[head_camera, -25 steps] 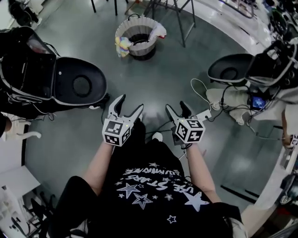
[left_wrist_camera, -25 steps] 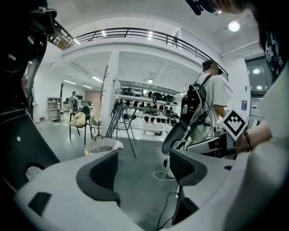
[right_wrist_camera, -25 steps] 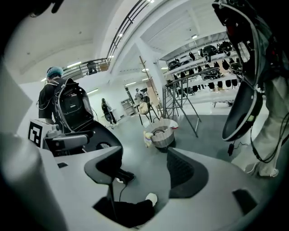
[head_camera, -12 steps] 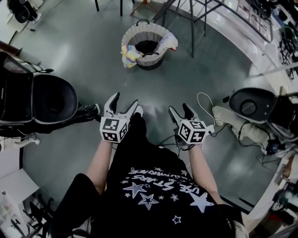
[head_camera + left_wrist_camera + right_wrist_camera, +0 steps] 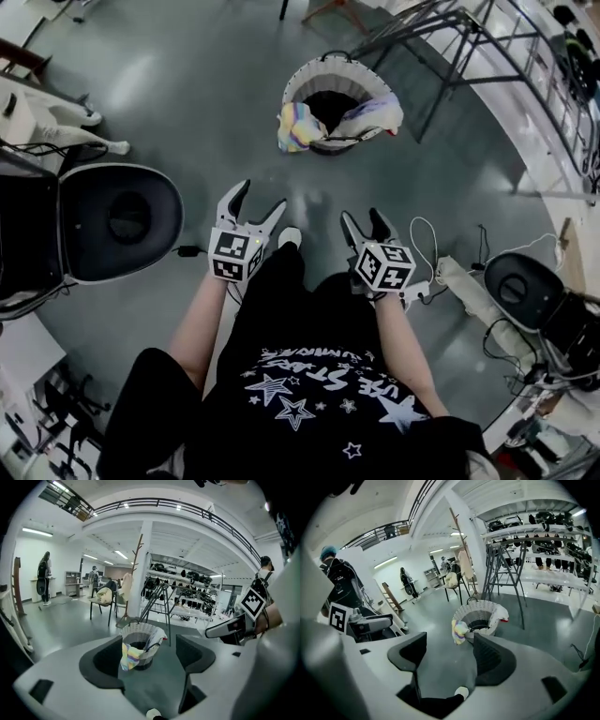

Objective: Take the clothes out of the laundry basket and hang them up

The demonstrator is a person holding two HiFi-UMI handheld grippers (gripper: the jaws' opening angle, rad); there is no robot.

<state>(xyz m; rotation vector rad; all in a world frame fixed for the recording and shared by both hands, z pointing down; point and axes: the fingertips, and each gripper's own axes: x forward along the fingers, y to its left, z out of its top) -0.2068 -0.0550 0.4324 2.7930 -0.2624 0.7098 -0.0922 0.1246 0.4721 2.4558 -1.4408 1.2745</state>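
Note:
A white woven laundry basket [image 5: 335, 113] stands on the grey floor ahead of me, and shows again as the basket [image 5: 138, 644] and the basket [image 5: 480, 616]. A pastel multicoloured cloth [image 5: 296, 127] hangs over its left rim and a white cloth [image 5: 376, 114] lies over its right rim. Held side by side at waist height, my left gripper [image 5: 258, 204] and right gripper [image 5: 364, 221] are both open and empty, well short of the basket. A metal drying rack [image 5: 466, 58] stands behind the basket to the right.
A black round-seated chair [image 5: 122, 220] is close on my left. Another black chair [image 5: 525, 291], a beige bundle [image 5: 464, 284] and loose cables [image 5: 427, 246] lie on the floor to my right. People stand far back in the hall.
The basket now lies closer and further right in the head view. Both grippers stay open in front of me, and the chairs have shifted as I turned.

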